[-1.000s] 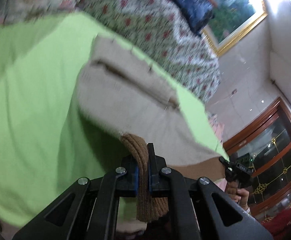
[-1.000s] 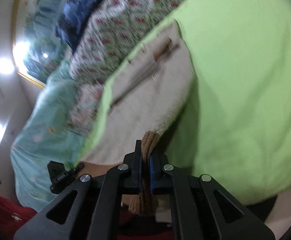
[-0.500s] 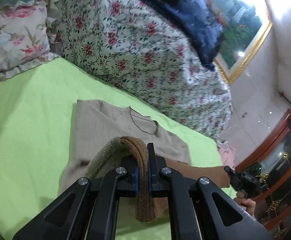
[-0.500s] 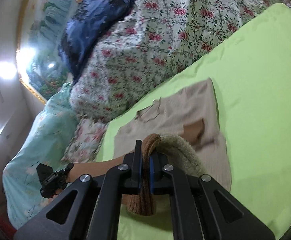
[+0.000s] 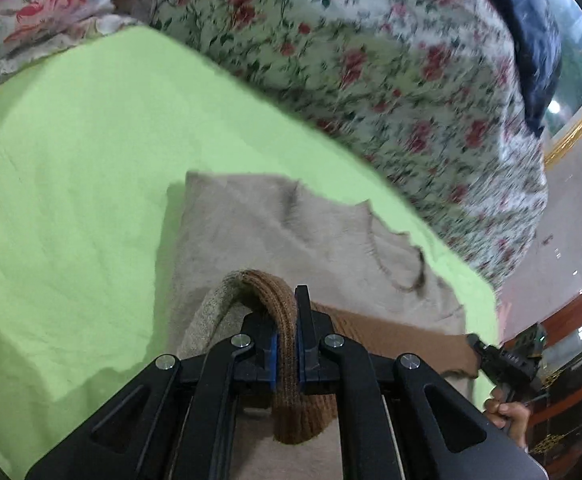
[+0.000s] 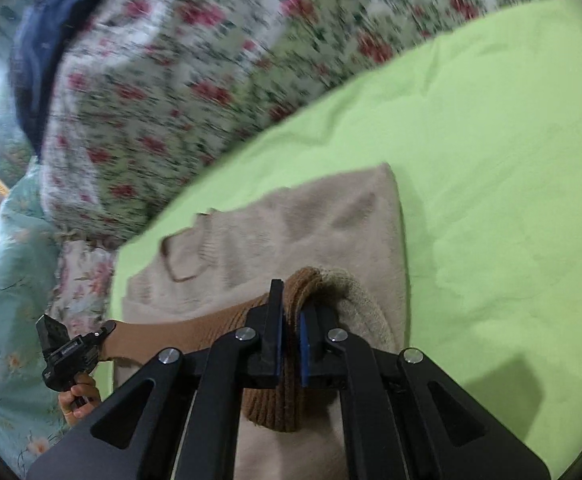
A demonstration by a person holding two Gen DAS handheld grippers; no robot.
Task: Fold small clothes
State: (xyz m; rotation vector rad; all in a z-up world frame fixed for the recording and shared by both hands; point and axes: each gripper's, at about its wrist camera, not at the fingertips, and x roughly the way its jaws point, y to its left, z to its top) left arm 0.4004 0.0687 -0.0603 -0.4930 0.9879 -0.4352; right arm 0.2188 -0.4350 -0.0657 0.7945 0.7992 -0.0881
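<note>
A small beige knitted sweater [image 5: 291, 236] lies flat on a lime green sheet [image 5: 71, 184], neckline toward the far side. Its brown ribbed hem [image 5: 287, 332] is lifted and folded over the body. My left gripper [image 5: 286, 320] is shut on the hem's left corner. My right gripper [image 6: 291, 320] is shut on the hem's right corner [image 6: 297, 296], above the sweater [image 6: 311, 224]. The hem stretches taut between the two grippers. Each gripper shows in the other's view, the right one [image 5: 507, 364] and the left one [image 6: 71, 354].
A floral quilt [image 5: 391, 64] is heaped along the far side of the green sheet [image 6: 491, 160]. A dark blue cloth [image 5: 531, 32] lies on top of it. A floral pillow [image 5: 43, 12] sits at the far left. A wooden cabinet [image 5: 571, 340] stands at the right.
Both grippers have carried the hem forward over the sweater toward the neckline and lowered. The sweater has gone from hanging lifted to lying on the sheet.
</note>
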